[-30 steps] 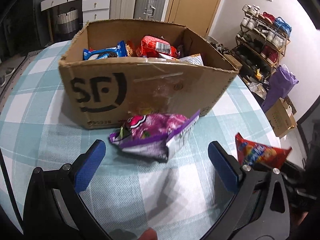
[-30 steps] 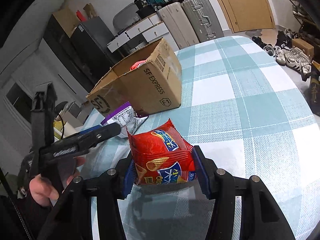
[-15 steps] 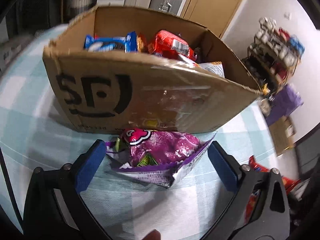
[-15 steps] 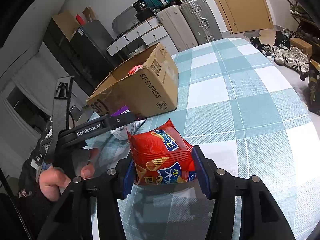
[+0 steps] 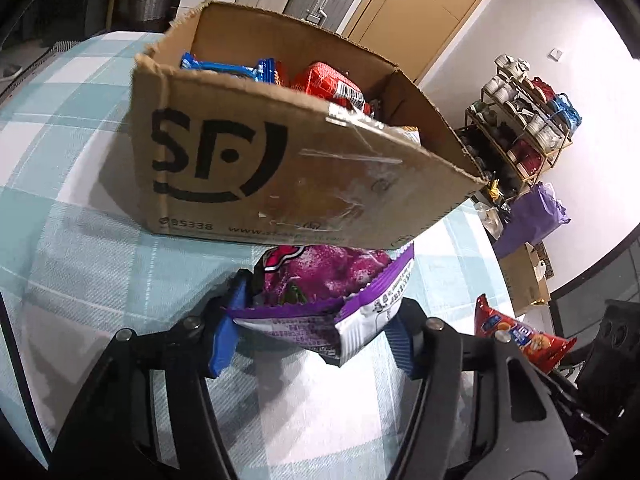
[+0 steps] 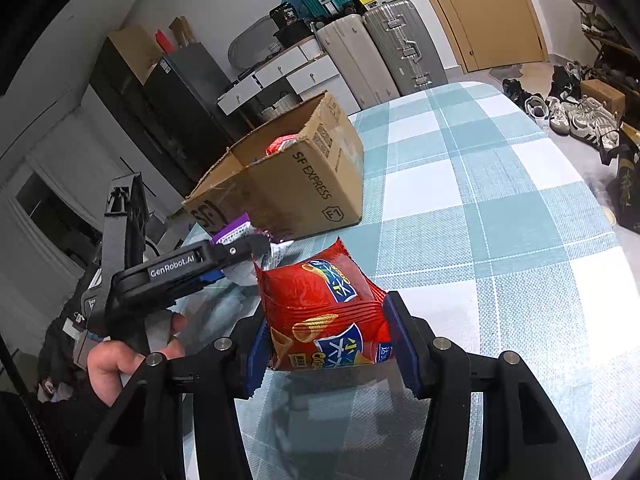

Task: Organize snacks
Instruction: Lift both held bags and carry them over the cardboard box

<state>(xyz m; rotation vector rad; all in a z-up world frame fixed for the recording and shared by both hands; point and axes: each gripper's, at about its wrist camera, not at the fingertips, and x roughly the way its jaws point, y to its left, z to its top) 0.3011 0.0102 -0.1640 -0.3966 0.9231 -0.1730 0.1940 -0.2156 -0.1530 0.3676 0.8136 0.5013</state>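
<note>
step: loading snacks | left gripper (image 5: 316, 332) jaws clamped purple packet (image 5: 320, 292) just before cardboard box (image 5: 280, 176) (part-filled) | right gripper (image 6: 326, 350) jaws clamped red packet (image 6: 324, 312) above table (image 6: 500, 240) | next: lift over rim, release

Purple snack bag (image 5: 320, 292) and red snack bag (image 6: 326, 316), both lifted beside cardboard box (image 5: 280, 160).

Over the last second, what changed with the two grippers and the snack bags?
The left gripper moved forward to the purple bag and closed on it, right against the box. It was open a second ago. The right gripper stayed shut on the red bag, and the box kept its place on the table.
</note>
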